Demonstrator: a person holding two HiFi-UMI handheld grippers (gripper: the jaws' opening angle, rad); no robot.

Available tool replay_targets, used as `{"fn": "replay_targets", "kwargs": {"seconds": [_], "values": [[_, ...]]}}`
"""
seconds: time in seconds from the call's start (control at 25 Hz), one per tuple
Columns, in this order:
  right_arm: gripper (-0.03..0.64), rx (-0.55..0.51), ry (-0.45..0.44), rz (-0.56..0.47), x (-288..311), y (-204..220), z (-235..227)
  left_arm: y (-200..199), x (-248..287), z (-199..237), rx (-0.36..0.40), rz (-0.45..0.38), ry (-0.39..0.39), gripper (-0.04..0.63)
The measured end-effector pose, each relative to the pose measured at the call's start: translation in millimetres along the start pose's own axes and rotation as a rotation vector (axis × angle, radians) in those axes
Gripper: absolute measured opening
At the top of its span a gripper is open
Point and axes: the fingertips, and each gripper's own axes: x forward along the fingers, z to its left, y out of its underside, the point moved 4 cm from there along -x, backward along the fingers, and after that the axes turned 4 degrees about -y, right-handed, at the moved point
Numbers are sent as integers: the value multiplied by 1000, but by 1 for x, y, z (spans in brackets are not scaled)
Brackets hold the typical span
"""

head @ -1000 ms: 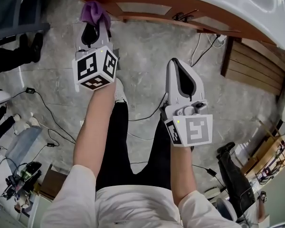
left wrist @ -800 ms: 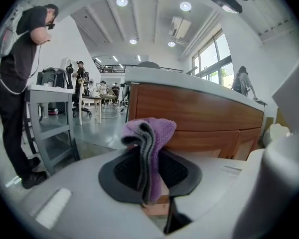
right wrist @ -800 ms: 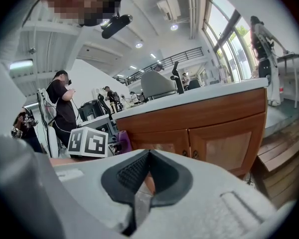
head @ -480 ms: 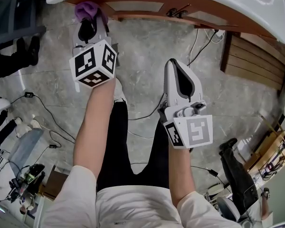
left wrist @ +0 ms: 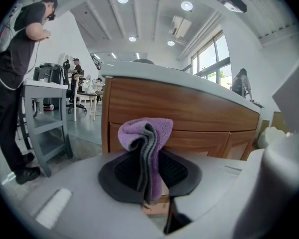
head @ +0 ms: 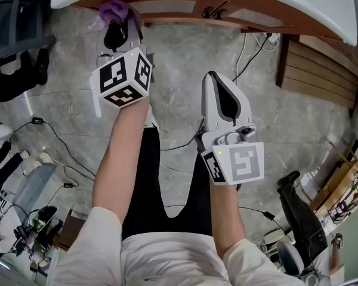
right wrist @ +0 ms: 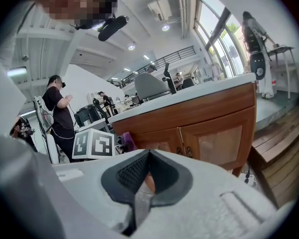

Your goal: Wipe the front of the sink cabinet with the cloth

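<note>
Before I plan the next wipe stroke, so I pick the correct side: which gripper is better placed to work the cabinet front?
Left. The left gripper is shut on the purple cloth and sits close to the wooden cabinet front. The right gripper is shut on nothing and sits farther back.

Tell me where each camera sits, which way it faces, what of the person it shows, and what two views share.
Head view: on the person's head, looking steeply down; shows forearms, legs, left gripper and right gripper.
Left gripper view: on that gripper, facing the cabinet past jaws shut on the purple cloth.
Right gripper view: on that gripper, facing the cabinet past empty shut jaws.
Shared: both gripper views show cabinet and cloth.
</note>
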Motion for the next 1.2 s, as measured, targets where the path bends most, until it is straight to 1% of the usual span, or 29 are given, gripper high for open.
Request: {"fn": "replay_targets", "kwargs": {"seconds": [0.16,0.36,0.6,1.2], "values": [[0,10,12,-5,-5,0,-5,3,-2,-20,12,3,37,78],[0,6,31,-15,-14,-4,-18,6,-1,-40,5,12,46,78],[0,14,58,-17,-23,-2,-36,12,0,-62,24,19,75,78],[0,35,124,-20,-54,5,-88,30,5,-129,35,37,132,78]]}}
